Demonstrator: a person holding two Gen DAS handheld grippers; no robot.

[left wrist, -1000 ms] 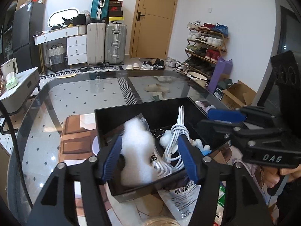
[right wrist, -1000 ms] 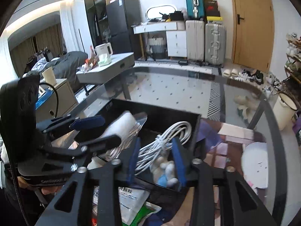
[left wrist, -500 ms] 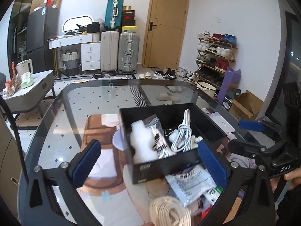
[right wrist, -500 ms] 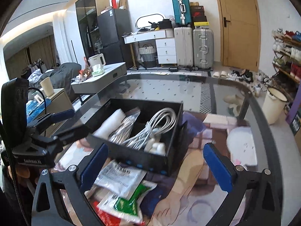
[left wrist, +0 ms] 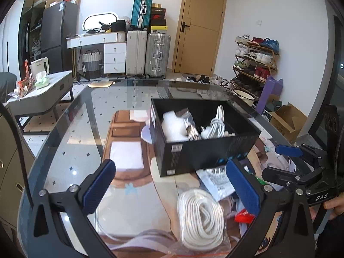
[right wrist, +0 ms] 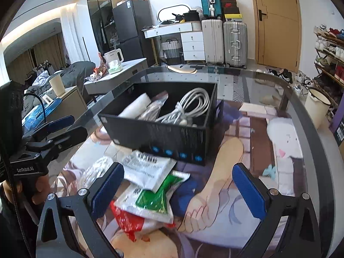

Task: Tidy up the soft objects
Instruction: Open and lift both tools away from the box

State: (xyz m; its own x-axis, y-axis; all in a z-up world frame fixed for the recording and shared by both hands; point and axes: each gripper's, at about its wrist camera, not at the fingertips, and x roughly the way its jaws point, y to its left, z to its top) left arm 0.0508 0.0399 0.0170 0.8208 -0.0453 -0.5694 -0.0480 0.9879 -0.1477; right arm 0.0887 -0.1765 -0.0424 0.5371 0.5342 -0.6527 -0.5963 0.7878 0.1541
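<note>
Glossy glass table (left wrist: 71, 133), matt cardboard box (left wrist: 206, 154)

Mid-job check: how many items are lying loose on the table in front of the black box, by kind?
Bagged white rope coil: 1
White printed pouch: 1
Green-and-white pouch: 1
Red packet: 1
Total: 4

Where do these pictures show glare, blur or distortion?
Left wrist view: fisheye bends the door; the glass table mirrors the room. Right wrist view: a ceiling light flares at the top; the black box front looks slightly smeared.
</note>
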